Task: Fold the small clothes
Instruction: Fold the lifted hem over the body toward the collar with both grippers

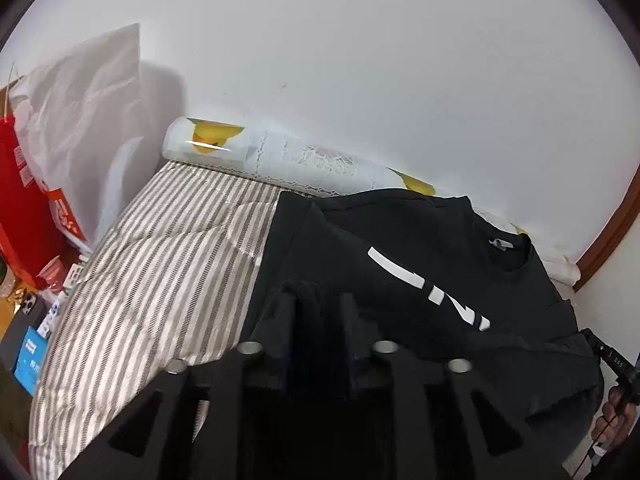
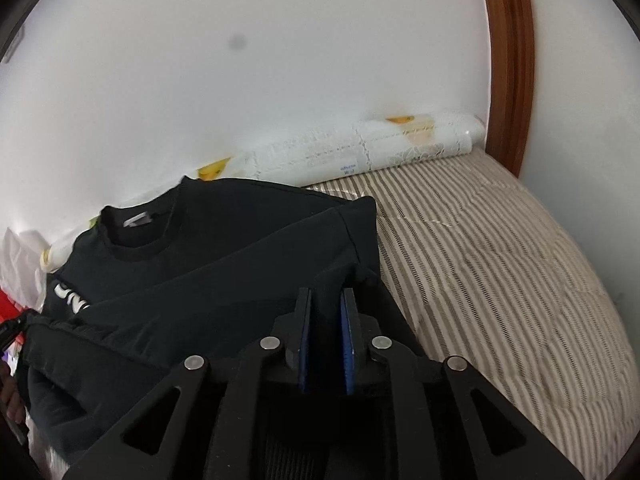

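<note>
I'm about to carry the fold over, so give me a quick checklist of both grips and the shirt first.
1. Left gripper shut on black sweatshirt: ok, cloth bunched between the jaws.
2. Right gripper shut on sweatshirt edge: ok, cloth sits between the blue pads.
3. Sleeves folded in over the body: ok.
4. Collar faces the wall, label showing: ok.
5. Striped bedcover bare beside the shirt: ok.
6. Hem lifted evenly: cannot tell, hidden by the grippers.

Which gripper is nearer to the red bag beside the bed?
Left. The left gripper pinches the black sweatshirt on the side of the bed where the red bag stands; the right gripper grips the sweatshirt's opposite edge, farther from it.
</note>
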Motion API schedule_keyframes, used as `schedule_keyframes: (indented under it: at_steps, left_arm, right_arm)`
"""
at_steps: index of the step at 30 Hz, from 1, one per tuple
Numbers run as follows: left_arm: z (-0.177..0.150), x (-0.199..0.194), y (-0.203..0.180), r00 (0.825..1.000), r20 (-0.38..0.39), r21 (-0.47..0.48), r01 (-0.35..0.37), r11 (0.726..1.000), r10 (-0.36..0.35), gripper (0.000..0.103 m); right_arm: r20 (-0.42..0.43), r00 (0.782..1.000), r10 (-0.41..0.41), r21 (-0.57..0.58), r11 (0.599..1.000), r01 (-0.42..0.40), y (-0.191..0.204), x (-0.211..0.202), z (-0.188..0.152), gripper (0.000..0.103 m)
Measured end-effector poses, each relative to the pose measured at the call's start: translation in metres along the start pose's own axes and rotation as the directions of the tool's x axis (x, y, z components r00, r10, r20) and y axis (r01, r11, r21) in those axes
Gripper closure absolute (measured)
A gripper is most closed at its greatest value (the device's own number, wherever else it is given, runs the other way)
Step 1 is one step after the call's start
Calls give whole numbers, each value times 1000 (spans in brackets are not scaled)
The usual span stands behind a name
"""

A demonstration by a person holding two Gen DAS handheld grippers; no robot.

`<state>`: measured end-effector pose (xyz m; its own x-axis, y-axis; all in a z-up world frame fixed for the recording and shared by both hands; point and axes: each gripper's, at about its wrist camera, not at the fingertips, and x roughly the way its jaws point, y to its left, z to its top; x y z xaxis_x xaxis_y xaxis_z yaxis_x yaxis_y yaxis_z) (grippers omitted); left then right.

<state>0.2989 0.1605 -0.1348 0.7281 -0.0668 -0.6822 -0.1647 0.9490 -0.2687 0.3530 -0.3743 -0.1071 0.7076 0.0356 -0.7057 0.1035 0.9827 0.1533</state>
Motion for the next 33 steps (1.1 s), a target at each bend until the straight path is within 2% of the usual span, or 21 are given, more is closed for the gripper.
schedule_keyframes:
  at_steps: [3,8,13,18,21,25,33]
  left_arm:
    - [-8,-16,1,1000,11,11,16,1000,-16,60]
    - [-28,-44,-7,998,-3,31,56,998,-56,60]
    - [-61,-62,-23,993,-37,65,114,991,-112,59]
    - [-77,-49,-36,989,-83,88,133,987,-126,59]
    - [-78,-39,-42,990,-83,99,123,987,-115,56]
    - [-74,-29,-50,993,-71,121,99,988,-91,54]
    - [-44,-4,-56,995,-67,102,74,992,-68,54]
  right_arm:
    - [15,1000,16,-28,999,-15,6,-26,-7,86]
    - [29,997,69,-76,995,-67,20,-65,-27,86]
    - [-31,991,133,-130,982,-136,34,-70,-55,86]
    - [-84,985,148,-122,980,-158,37,-58,-77,87]
    - [-90,983,157,-90,982,-165,35,-53,-79,87]
    - [-99,985,138,-114,982,-150,40,-44,-78,87]
    - [-106,989,99,-106,988,-110,47,-12,-41,88]
